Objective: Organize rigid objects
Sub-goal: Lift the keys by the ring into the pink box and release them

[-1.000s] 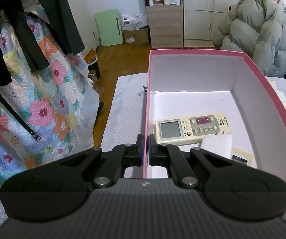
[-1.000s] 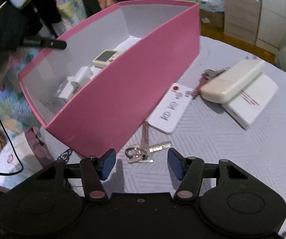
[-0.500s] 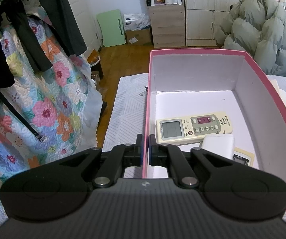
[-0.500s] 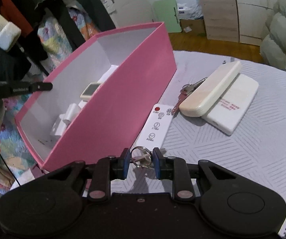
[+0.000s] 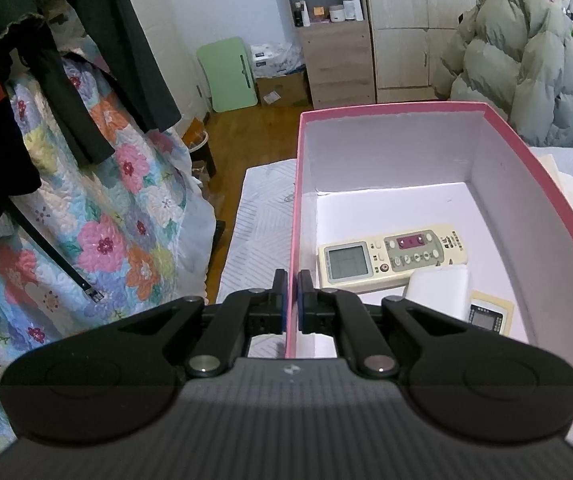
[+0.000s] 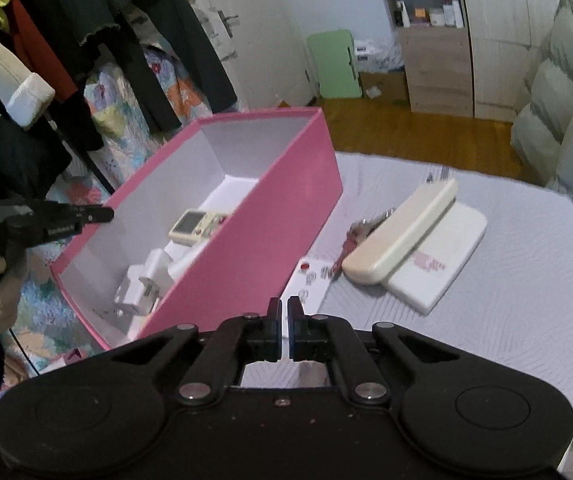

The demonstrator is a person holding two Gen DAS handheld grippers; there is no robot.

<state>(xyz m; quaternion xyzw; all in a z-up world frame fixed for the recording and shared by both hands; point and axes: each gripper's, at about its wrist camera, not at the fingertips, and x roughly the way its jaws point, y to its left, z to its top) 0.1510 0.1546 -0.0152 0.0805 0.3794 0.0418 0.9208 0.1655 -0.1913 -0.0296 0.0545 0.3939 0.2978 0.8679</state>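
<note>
My left gripper (image 5: 292, 280) is shut on the left wall of the pink box (image 5: 534, 168). Inside the box lie a cream air-conditioner remote (image 5: 392, 258), a white adapter (image 5: 438, 288) and a small yellow-edged device (image 5: 490, 312). The box also shows in the right wrist view (image 6: 270, 216), with white plugs (image 6: 142, 284) in it. My right gripper (image 6: 284, 304) is shut and raised above the table; the keys it closed on are hidden between the pads. A white remote (image 6: 306, 280) lies just ahead of it.
A cream case (image 6: 402, 232) rests on a white flat box (image 6: 442, 264), with a second key bunch (image 6: 360, 228) beside them on the grey table (image 6: 506, 320). A floral quilt (image 5: 98, 216) and hanging clothes are to the left.
My right gripper closed on the key ring on the table, then lifted up and back. The left gripper kept its hold on the box wall and rose slightly.
</note>
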